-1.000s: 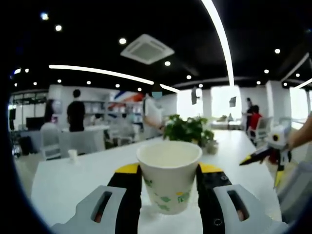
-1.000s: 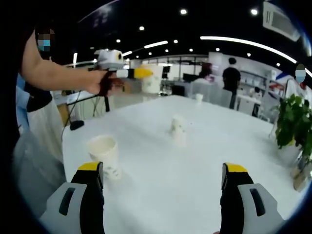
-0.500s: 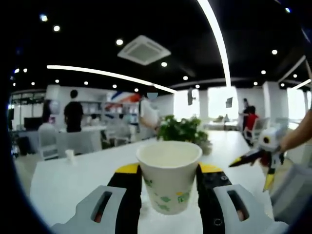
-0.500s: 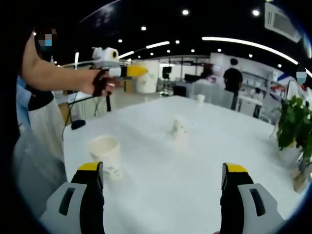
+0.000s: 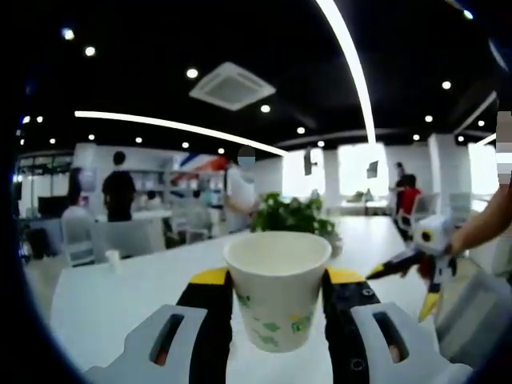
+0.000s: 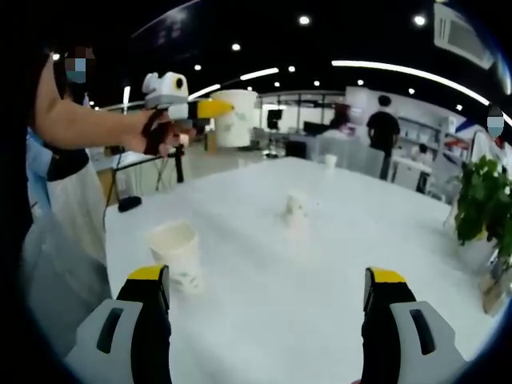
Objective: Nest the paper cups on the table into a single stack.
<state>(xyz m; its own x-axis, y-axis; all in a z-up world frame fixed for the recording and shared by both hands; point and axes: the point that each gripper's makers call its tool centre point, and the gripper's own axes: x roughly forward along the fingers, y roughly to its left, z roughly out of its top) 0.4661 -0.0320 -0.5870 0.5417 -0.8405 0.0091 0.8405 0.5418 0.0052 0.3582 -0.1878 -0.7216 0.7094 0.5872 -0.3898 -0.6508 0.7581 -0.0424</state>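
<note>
My left gripper is shut on a white paper cup with green print, held upright above the white table. From the right gripper view, that left gripper hangs high at the upper left, a person's hand on it, the held cup between its jaws. My right gripper is open over the table, nothing between its jaws. A single cup stands just beyond its left jaw. Another cup, blurred, stands mid-table. The right gripper also appears at the right of the left gripper view.
A small cup stands near the far table edge, also seen as a small cup. A potted plant sits at the table's right side. A person in an apron stands at the left edge. Other people stand in the background.
In the right gripper view, the left gripper with its cup has drifted left and slightly up. In the left gripper view, the right gripper has shifted left and lower. The table cups stayed put.
</note>
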